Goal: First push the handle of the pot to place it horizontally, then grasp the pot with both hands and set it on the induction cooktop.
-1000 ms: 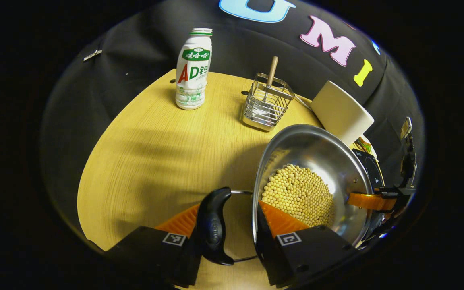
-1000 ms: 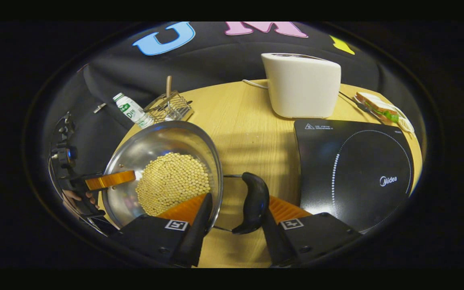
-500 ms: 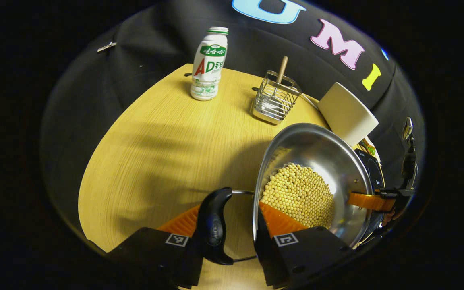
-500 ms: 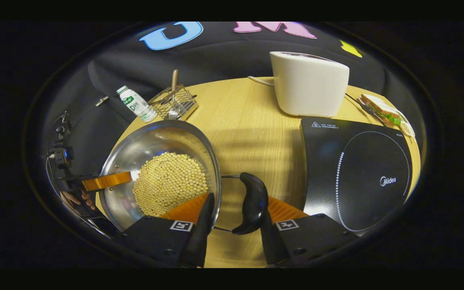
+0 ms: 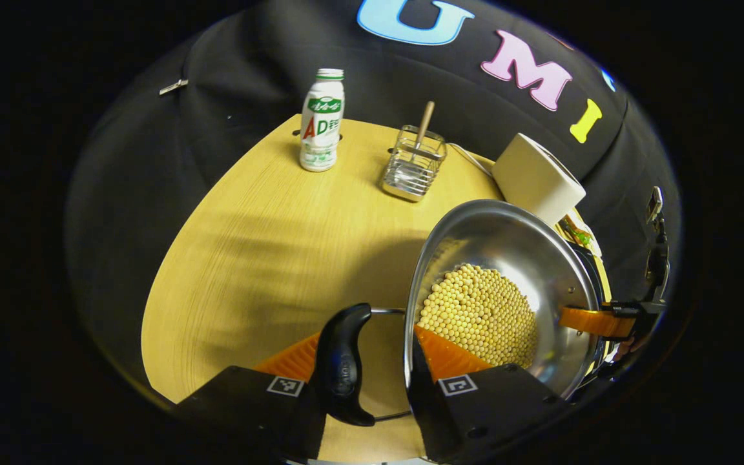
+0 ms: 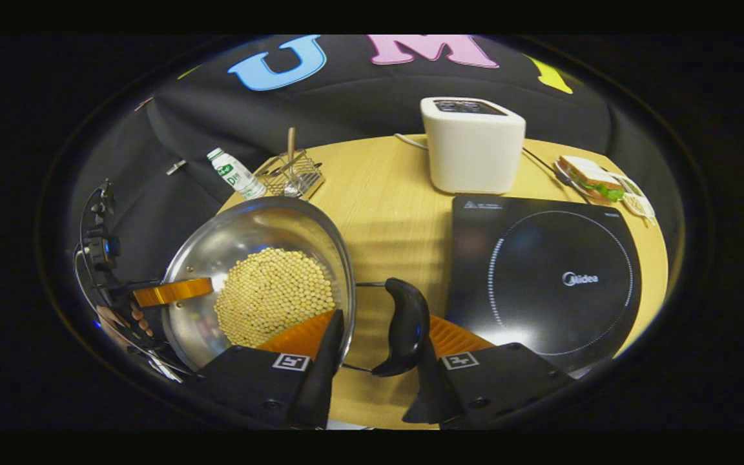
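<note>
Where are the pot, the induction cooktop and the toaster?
pot [image 6: 230,242]: right gripper view, bare inner wall above the beans.
induction cooktop [image 6: 540,258]: right gripper view, glass top inside the dotted ring.
toaster [image 6: 472,158]: right gripper view, front face.

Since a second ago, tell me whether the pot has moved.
Yes. In the right gripper view the pot, held by both grippers, is nearer the induction cooktop; the strip of table between them has narrowed.

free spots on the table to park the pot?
Bare: the black induction cooktop; the wood strip between it and the steel pot of beans; the wooden table before the white bottle. Crowded: wire basket, white toaster, sandwich.
</note>
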